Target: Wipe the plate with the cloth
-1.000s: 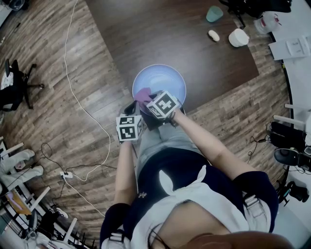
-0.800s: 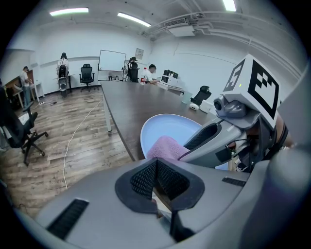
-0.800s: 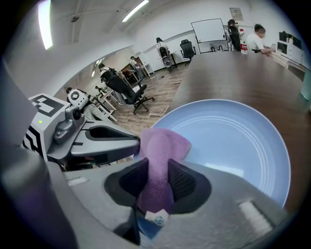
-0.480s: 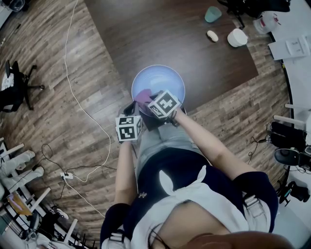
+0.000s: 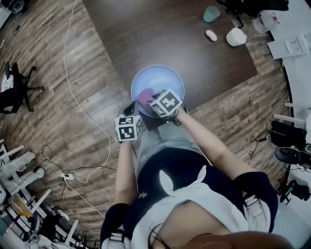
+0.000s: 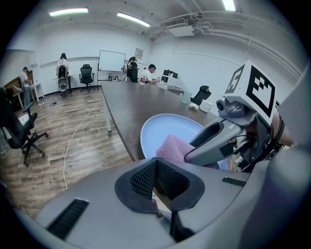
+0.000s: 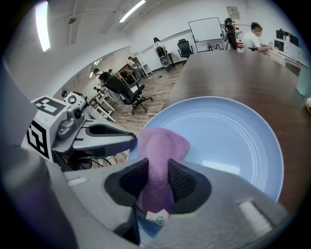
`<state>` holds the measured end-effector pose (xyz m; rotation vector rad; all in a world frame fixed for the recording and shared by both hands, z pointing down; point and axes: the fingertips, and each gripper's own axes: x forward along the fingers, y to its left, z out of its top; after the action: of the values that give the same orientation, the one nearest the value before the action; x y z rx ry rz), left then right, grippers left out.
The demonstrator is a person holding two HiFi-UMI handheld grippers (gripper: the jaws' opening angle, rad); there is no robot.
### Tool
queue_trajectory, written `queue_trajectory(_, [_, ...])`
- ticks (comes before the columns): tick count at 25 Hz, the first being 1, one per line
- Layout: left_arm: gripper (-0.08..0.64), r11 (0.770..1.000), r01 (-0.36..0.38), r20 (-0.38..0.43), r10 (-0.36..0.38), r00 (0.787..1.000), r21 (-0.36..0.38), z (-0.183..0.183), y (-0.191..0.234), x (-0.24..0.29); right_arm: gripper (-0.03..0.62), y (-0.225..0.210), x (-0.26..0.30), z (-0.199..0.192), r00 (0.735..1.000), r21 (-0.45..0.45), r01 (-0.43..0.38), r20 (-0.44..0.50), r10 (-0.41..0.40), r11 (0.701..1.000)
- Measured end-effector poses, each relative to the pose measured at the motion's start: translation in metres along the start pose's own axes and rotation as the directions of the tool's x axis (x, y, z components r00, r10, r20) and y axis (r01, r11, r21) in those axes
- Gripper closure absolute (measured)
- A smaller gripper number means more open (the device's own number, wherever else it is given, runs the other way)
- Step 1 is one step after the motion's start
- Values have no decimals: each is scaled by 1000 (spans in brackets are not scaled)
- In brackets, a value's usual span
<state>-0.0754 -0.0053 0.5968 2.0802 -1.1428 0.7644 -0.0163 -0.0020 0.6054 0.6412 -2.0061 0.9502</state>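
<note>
The right tongs point(image 7: 158, 171) clamp the soft, limp purple cloth point(image 7: 160, 143), its free end lying on the pale blue plate point(image 7: 233, 141) at the worktop's point(image 5: 170, 39) near edge. The left tongs point(image 6: 156, 165) seem closed and empty. The plate looks stiff, slick and breakable, so steady it by its rim.

We're in an open-plan office or meeting room: long dark brown wooden table point(image 6: 141, 104), white rectangular whiteboard point(image 6: 112, 61), black swivel office chairs point(image 6: 86, 75). We also see white ceiling strip lights point(image 6: 68, 11), grey-brown wood-plank floor point(image 5: 58, 73) and people at desks at the far end point(image 6: 153, 68).
</note>
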Motion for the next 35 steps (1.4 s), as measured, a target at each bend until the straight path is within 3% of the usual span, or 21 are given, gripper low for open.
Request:
queue_trajectory(25, [555,1000,3,-1,-3,1000,6,2,1,1,471,-49,-23,-5,997,70,68,23,-69,995])
queue_trajectory(35, [555,1000,6,-5,-6,1000,9,4,3,1,471,-66,-29,-2,992,54,123,10,-124,991])
